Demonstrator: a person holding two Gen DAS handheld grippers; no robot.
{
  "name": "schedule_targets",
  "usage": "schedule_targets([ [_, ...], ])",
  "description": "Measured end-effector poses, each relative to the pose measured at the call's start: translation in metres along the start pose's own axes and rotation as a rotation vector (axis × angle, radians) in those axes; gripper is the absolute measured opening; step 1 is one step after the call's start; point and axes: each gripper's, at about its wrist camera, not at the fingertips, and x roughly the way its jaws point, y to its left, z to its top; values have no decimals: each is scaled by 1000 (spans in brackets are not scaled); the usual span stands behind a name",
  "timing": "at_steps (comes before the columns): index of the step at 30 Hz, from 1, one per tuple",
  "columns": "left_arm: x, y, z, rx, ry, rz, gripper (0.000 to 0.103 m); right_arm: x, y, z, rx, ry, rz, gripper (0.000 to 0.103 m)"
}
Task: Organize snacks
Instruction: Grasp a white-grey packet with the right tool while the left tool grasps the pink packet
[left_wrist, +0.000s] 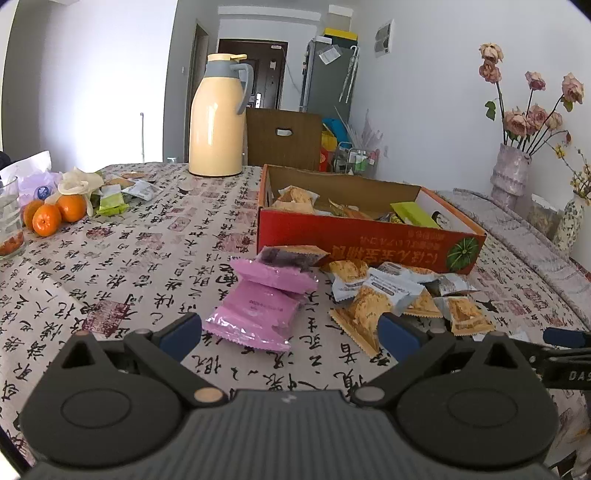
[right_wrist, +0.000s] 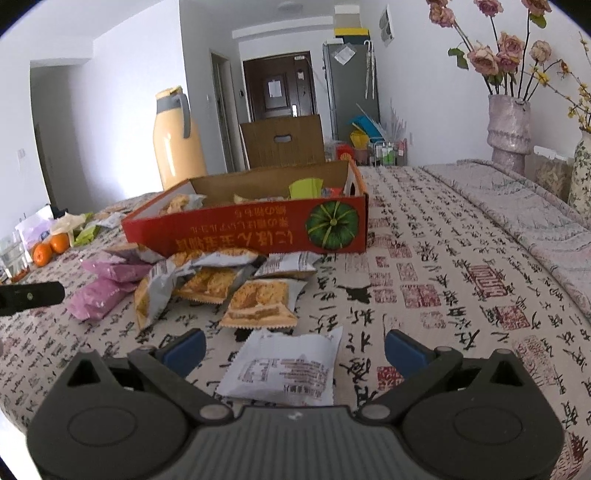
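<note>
Bright daylight, fisheye-bent edges, sharp focus

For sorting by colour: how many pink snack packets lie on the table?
2. The near pink packet lies before the left gripper; the far pink packet overlaps it. Others may be hidden.

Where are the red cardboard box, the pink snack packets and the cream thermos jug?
Red cardboard box (right_wrist: 229, 230): right wrist view, front wall.
Pink snack packets (left_wrist: 255, 314): left wrist view, nearest packet's face.
Cream thermos jug (left_wrist: 216, 122): left wrist view, body.

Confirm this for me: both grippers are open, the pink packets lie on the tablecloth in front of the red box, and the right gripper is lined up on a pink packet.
Not quite. In the right wrist view the right gripper, jaws open, is lined up on a white packet lying label side up. The pink packets sit ahead of the open left gripper, in front of the red box.
</note>
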Motion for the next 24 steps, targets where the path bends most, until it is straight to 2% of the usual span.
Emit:
schedule_targets([
  [3, 2, -2, -1, 2, 9, -5, 103, 6, 6, -3, -10, 14, -9, 103],
  [7, 5, -7, -4, 13, 22, -15, 103, 15, 14, -10, -44, 7, -65, 101],
  [9, 6, -8, -5, 15, 27, -19, 103, 19, 17, -14, -58, 11, -73, 96],
  [13, 8, -9, -6, 17, 34, -21, 103, 21, 23, -21, -109, 3, -78, 77],
  [16, 9, -9, -7, 16, 38, -21, 103, 20, 26, -24, -137, -16, -75, 73],
  [18, 9, -9, -8, 16, 40, -21, 103, 19, 26, -24, -138, -20, -66, 63],
  [20, 9, -8, -8, 14, 41, -22, 103, 18, 24, -23, -128, -21, -45, 39],
  [23, 8, -7, -8, 11, 40, -22, 103, 17, 21, -23, -112, -25, -33, 18],
  [24, 8, -7, -8, 10, 40, -22, 103, 16, 19, -22, -103, -26, -30, 15],
])
